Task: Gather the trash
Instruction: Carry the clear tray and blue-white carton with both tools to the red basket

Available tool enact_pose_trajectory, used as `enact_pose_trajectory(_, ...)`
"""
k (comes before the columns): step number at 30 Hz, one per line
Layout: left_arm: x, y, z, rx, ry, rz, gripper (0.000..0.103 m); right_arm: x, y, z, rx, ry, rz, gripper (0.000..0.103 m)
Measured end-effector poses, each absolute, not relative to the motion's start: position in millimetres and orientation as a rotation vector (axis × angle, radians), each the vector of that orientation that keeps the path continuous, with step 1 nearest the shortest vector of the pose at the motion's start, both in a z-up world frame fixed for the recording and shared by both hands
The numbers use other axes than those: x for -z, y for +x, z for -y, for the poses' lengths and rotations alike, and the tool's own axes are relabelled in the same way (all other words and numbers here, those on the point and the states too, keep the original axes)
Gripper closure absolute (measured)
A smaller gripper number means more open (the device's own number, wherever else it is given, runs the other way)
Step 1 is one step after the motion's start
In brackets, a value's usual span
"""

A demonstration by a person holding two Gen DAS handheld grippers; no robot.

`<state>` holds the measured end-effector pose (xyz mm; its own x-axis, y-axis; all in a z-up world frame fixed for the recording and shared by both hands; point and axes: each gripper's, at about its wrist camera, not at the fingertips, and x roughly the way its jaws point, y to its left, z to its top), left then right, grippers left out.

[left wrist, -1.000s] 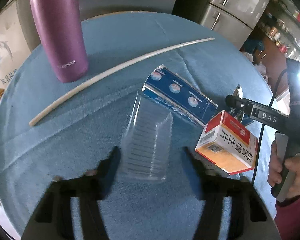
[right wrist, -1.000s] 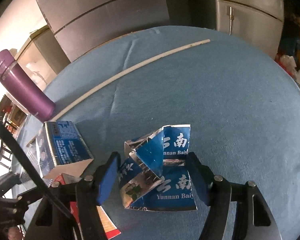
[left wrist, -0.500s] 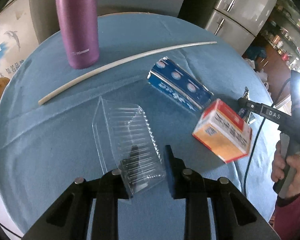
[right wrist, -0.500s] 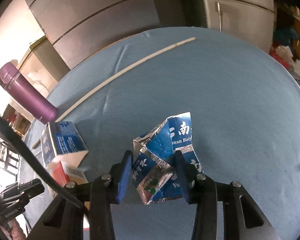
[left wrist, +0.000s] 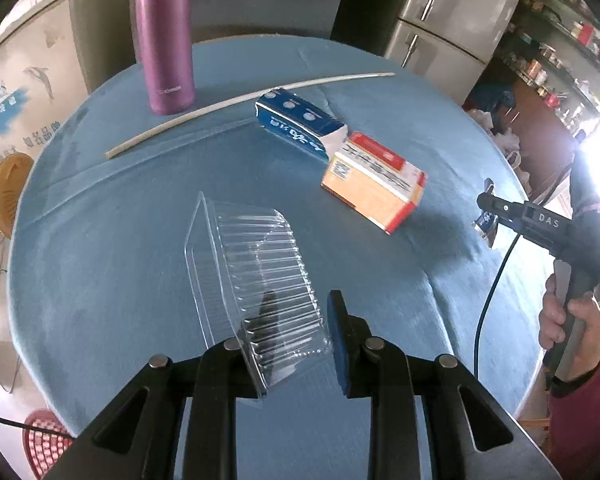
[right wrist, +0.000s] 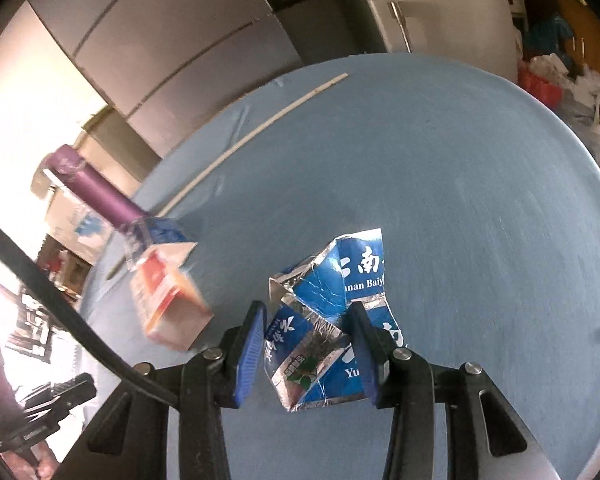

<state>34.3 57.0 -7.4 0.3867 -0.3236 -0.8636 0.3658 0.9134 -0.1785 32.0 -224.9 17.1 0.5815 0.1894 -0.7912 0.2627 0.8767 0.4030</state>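
Observation:
My left gripper (left wrist: 290,344) is shut on a clear ribbed plastic container (left wrist: 256,276) and holds it tilted above the round blue table (left wrist: 100,240). My right gripper (right wrist: 306,354) is shut on a crumpled blue and silver foil wrapper (right wrist: 328,320) and holds it above the table (right wrist: 480,200). An orange and white carton (left wrist: 374,184) and a blue box (left wrist: 298,124) lie on the table; both also show in the right wrist view, carton (right wrist: 168,304) and box (right wrist: 162,236). The right gripper shows at the right of the left wrist view (left wrist: 486,210).
A purple bottle (left wrist: 164,36) stands at the table's far left edge. A long white stick (left wrist: 236,102) lies across the far side. Grey cabinets (left wrist: 440,24) stand behind. A red basket (left wrist: 44,448) sits on the floor at lower left.
Both grippers have closed on their items and lifted away from the table. The plastic container now hangs tilted in the left gripper. The foil wrapper has risen with the right gripper.

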Motion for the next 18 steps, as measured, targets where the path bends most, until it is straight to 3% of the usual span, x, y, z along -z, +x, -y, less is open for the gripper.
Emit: enact_pose_trajectory(18,-56,-79,-106,0.29,0.006,-0.91,0.077,-90,-42,123,-0.182,0.428,-0.846,0.058)
